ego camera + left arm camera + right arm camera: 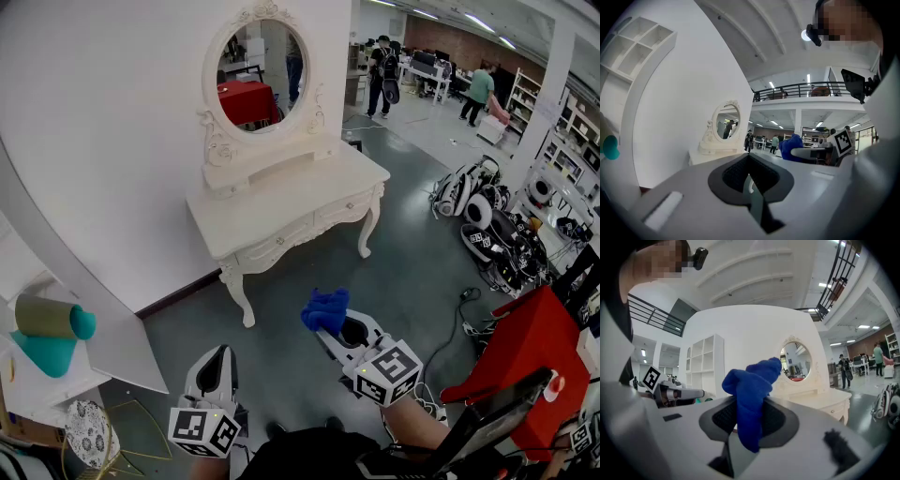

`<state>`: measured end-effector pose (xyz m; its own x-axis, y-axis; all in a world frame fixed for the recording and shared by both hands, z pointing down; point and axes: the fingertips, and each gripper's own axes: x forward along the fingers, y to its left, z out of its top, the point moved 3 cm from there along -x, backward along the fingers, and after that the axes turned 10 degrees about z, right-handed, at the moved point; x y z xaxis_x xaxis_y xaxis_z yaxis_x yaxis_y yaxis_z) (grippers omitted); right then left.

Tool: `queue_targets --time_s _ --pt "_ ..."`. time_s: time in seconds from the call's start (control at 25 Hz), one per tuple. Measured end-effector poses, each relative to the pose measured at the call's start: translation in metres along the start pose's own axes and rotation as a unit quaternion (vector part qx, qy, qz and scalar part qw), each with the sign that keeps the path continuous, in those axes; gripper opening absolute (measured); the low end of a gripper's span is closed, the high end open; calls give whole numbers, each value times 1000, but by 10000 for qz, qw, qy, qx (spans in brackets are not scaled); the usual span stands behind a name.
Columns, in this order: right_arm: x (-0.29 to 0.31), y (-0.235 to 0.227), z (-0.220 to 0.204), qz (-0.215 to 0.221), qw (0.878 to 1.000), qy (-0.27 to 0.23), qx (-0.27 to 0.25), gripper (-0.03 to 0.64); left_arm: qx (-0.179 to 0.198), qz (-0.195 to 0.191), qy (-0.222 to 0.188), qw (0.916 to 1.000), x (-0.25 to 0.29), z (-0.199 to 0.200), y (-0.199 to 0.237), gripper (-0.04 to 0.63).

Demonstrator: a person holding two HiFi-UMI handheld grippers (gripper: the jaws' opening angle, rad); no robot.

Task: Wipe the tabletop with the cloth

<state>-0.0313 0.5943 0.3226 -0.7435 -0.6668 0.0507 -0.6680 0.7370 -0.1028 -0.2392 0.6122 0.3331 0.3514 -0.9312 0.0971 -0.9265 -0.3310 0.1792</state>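
Blue cloth (325, 310), just one, is pinched in the right gripper (339, 328), held over the floor short of the single white dressing table (291, 202). It's bunched lengthwise along the jaws, poking toward the table. The left gripper (217, 367) is closed on nothing.

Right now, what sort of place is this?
Probably an open lab or workshop hall with a staged home corner: a white dressing table and oval mirror against a partition, desks with people behind, equipment heaped on the floor.
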Motion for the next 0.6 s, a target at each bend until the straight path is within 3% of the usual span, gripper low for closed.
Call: queue_targets --time_s 0.6 --pt "21 13 6 -37 9999 -107 -25 121 -27 -74 -13 10000 -4 4 26 8"
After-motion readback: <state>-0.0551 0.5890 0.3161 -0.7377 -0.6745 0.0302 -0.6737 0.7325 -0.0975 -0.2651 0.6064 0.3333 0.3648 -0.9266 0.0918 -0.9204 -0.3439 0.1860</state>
